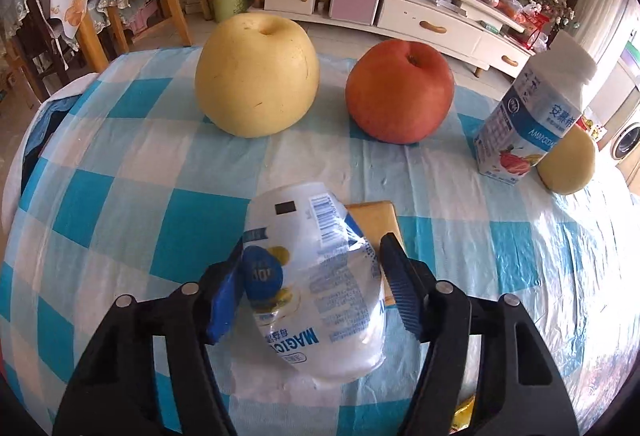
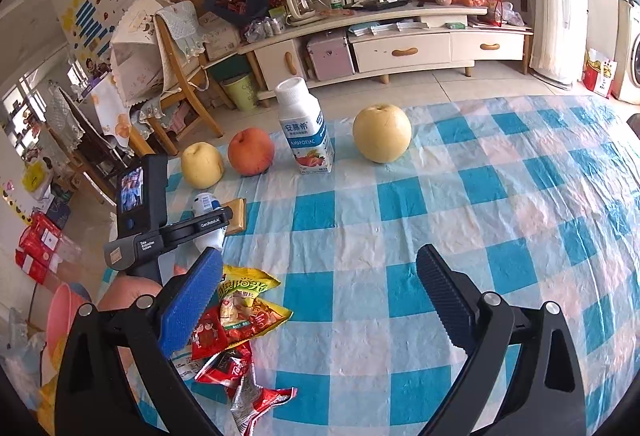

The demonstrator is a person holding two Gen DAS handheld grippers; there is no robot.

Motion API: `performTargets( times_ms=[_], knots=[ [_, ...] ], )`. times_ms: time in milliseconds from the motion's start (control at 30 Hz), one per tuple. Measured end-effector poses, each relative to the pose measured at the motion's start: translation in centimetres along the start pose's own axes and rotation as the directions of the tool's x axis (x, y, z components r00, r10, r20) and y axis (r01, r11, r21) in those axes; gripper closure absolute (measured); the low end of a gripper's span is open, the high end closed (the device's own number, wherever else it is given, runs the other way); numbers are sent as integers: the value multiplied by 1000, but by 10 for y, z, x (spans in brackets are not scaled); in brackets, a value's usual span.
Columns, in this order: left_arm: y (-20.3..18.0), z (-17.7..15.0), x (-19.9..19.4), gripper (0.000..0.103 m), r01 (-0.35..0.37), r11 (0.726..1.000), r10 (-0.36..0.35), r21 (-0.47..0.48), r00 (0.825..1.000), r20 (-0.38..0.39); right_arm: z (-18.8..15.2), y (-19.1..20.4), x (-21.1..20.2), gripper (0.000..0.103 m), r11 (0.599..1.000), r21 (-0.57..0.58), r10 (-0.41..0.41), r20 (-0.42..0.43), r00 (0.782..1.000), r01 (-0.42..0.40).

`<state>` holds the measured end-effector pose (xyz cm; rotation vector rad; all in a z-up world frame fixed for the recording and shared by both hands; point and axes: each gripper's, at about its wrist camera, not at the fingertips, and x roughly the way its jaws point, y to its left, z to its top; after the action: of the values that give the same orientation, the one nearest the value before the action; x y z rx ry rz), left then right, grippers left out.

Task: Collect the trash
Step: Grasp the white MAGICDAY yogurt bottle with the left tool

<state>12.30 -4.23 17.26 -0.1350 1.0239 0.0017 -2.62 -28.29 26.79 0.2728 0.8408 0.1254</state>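
A crumpled white plastic bottle with blue print lies on the checked tablecloth between the jaws of my left gripper. The left blue pad touches it; a small gap shows at the right pad. The bottle and the left gripper also show in the right wrist view. A flat yellow wrapper lies just behind the bottle. My right gripper is open and empty above the table. Several snack wrappers lie by its left finger.
A yellow pear, a red apple, an upright yogurt bottle and a second pear stand along the far side. A pink bin sits off the table's left edge. Chairs and a TV cabinet stand beyond.
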Motion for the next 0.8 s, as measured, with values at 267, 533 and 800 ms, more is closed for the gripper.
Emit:
performTargets(
  times_ms=[267,533,800],
  knots=[
    [-1,7,-9,44,-31,999,29,31,997,67,-3,-8,-1,7,999,32,33,-15,999,-32],
    [-38,41,0,44,-201,953,173,226,975,137,-5,2,-1,7,999,1,51,-24,998,-51],
    [-52,26,18,73,-133,937,119,322,991,63,-4,-7,1,7,999,30,42,-26,999,-42]
  ],
)
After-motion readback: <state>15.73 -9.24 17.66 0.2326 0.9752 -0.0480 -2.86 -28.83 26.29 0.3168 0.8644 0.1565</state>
